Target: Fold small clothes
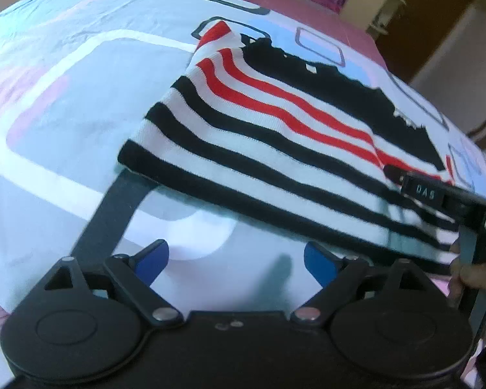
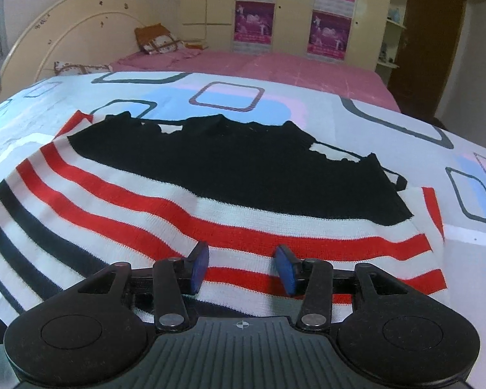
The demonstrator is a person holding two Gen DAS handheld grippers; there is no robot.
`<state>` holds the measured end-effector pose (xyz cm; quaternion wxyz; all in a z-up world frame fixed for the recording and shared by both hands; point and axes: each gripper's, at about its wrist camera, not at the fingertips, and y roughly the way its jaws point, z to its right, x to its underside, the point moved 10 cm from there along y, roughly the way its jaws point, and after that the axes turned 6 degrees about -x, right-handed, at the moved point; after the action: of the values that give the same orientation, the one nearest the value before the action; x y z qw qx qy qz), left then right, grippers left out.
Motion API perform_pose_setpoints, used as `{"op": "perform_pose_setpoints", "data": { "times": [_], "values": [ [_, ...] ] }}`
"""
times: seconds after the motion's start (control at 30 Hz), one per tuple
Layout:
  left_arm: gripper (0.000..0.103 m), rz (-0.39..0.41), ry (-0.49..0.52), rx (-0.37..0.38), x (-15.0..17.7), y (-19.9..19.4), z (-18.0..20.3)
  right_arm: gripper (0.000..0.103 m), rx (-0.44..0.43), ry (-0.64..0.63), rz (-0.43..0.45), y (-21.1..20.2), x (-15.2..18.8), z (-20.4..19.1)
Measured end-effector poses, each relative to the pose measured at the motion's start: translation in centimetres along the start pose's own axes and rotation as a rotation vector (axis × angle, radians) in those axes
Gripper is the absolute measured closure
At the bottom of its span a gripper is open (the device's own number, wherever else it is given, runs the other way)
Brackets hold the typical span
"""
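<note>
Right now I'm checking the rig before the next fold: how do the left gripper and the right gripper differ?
The left gripper has its jaws spread wide; the right gripper has its jaws noticeably narrower. The left gripper is over bare bedsheet, just short of the striped garment; the right gripper is over the garment's red and white stripes. Both have blue pads, point downward, and hold nothing.

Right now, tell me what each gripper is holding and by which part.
Nothing is held. The left gripper is open over the bedsheet, short of the striped garment. The right gripper is open above the garment's red stripes, pads not pinching cloth.
</note>
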<state>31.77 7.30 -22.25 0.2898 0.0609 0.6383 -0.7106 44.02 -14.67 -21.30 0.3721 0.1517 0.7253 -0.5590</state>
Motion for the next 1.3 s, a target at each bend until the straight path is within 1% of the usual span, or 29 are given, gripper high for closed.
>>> {"op": "perform_pose_setpoints", "data": {
  "times": [0.03, 0.1, 0.13, 0.27, 0.47, 0.57, 0.63, 0.67, 0.73, 0.77, 0.8, 0.83, 0.93, 1.0, 1.1, 1.2, 1.3],
  "values": [
    [0.009, 0.003, -0.025, 0.014, 0.0, 0.1, 0.1, 0.057, -0.005, 0.001, 0.003, -0.1, 0.0, 0.0],
    [0.003, 0.013, -0.083, 0.071, -0.3, 0.4, 0.5, 0.057, -0.011, -0.004, 0.009, -0.2, 0.1, 0.0],
    [0.001, 0.020, -0.102, 0.088, -0.6, 0.7, 0.8, 0.057, -0.014, -0.006, 0.013, -0.3, 0.2, 0.0],
    [0.001, 0.082, -0.146, 0.126, -2.2, 1.7, 1.6, 0.057, -0.018, -0.003, 0.023, -0.4, 0.2, 0.0],
    [0.002, 0.146, -0.264, 0.235, -5.0, 3.2, 1.5, 0.057, -0.012, -0.002, 0.015, -0.5, 0.0, -0.1],
    [0.008, 0.184, -0.298, 0.260, -6.0, 3.6, 1.3, 0.055, -0.002, 0.004, 0.001, -0.8, -0.3, 0.0],
    [0.026, 0.205, -0.315, 0.261, -6.6, 4.0, 1.1, 0.053, 0.034, 0.013, -0.001, -1.1, -0.6, 0.5],
    [0.028, 0.212, -0.325, 0.260, -6.9, 4.3, 1.0, 0.052, 0.053, 0.010, -0.004, -1.3, -0.7, 0.7],
    [0.040, 0.219, -0.348, 0.262, -7.3, 4.5, 0.6, 0.052, 0.097, 0.007, -0.004, -1.5, -0.9, 1.3],
    [0.042, 0.221, -0.358, 0.265, -7.5, 4.7, 0.6, 0.052, 0.112, 0.012, -0.008, -1.5, -0.9, 1.7],
    [0.049, 0.227, -0.366, 0.264, -7.6, 4.8, 0.5, 0.052, 0.119, 0.018, -0.019, -1.2, -0.7, 1.9],
    [0.060, 0.230, -0.371, 0.257, -7.7, 5.0, 0.4, 0.052, 0.118, 0.027, -0.033, -0.9, -0.4, 2.1],
    [0.070, 0.231, -0.397, 0.257, -7.5, 5.3, -0.3, 0.051, 0.128, 0.033, -0.024, -0.6, 0.0, 2.1],
    [0.074, 0.233, -0.409, 0.260, -7.4, 5.1, -0.6, 0.051, 0.134, 0.032, -0.028, -0.8, -0.3, 2.0],
    [0.080, 0.238, -0.423, 0.267, -7.4, 5.1, -0.8, 0.051, 0.121, 0.064, -0.020, -0.8, -0.5, 1.7],
    [0.083, 0.243, -0.432, 0.273, -7.5, 4.9, -0.9, 0.051, 0.135, 0.031, -0.009, -0.2, 0.0, 1.3],
    [0.086, 0.246, -0.444, 0.277, -7.6, 4.6, -1.0, 0.051, 0.135, 0.031, -0.008, -0.2, 0.0, 1.3]
  ]
}}
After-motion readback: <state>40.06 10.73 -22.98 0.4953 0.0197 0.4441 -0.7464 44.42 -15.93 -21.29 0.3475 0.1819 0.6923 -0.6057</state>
